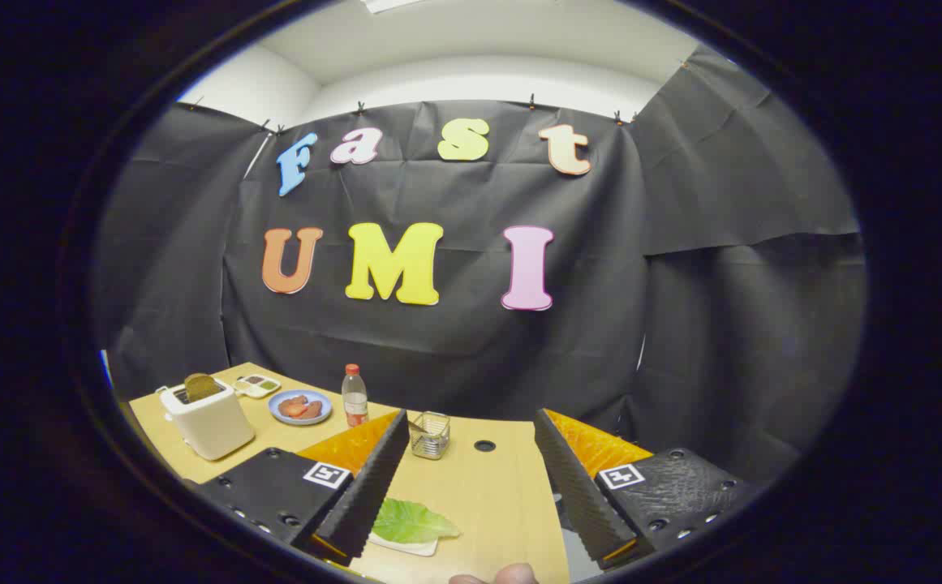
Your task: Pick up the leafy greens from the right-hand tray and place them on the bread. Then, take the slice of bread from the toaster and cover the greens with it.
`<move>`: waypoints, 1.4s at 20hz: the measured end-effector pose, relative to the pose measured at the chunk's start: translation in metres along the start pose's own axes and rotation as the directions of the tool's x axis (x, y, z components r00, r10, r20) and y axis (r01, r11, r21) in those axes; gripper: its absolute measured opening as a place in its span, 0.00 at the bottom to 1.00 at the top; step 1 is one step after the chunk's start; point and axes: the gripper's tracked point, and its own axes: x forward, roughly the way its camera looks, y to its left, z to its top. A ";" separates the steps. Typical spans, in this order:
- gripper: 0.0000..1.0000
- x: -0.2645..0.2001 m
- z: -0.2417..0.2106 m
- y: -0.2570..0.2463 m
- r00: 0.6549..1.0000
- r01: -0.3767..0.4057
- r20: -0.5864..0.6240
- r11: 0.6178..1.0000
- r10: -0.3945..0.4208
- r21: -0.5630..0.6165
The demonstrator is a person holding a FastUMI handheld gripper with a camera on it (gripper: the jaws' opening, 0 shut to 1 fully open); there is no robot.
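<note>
Gripper view looks out over a wooden table (487, 495), and the gripper (471, 507) hangs above it with its two fingers spread wide, released, holding and touching nothing. Low between them, close by the left finger, a leafy green (411, 521) lies on a pale slice of bread (406, 546). Fingertips of a person (496, 576) peek in at the near edge. Far to the left stands a white toaster (205, 418) with a browned slice of bread (201, 385) poking up from its slot. Behind it sits a small tray (257, 385), then a blue plate (300, 407) holding reddish meat slices, and a bottle (354, 395). Just beyond the fingers stands a small wire basket (429, 435).
</note>
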 end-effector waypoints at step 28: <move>0.95 0.015 -0.133 0.032 0.934 -0.179 -0.314 0.984 0.174 0.012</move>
